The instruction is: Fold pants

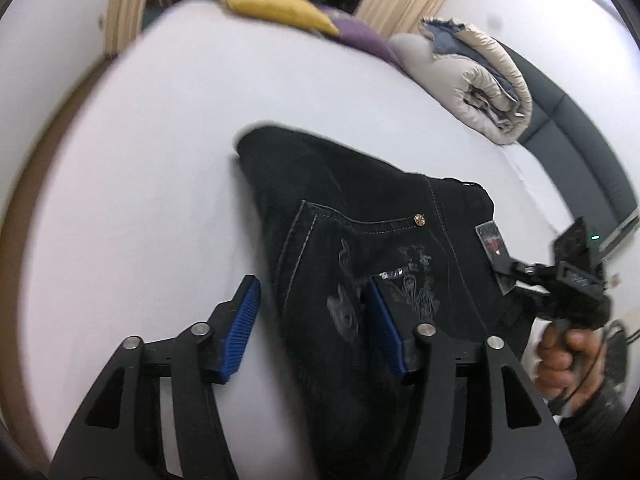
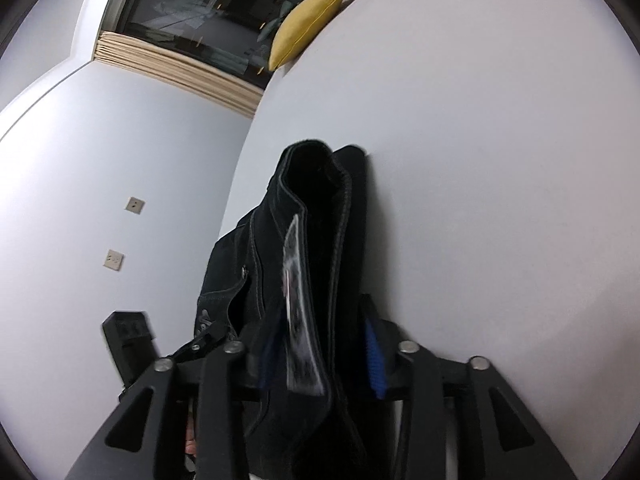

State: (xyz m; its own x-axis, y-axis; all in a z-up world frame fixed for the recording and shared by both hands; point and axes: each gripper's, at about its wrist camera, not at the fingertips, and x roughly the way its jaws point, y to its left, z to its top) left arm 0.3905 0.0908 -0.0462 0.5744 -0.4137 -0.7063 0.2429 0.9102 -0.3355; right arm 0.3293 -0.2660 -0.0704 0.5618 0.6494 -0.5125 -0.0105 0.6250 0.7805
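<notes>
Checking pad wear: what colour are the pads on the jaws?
Blue, ribbed pads, clearest in the left wrist view.

pants [image 2: 304, 280] hem (cut off below)

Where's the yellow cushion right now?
The yellow cushion lies at the far edge of the white bed, next to a purple cushion, beyond the black pants.

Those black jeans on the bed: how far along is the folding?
The black jeans already lie doubled into a compact bundle on the white bed. Both the left gripper and right gripper are open around the fabric. Probably only tidying or one more fold remains.
</notes>
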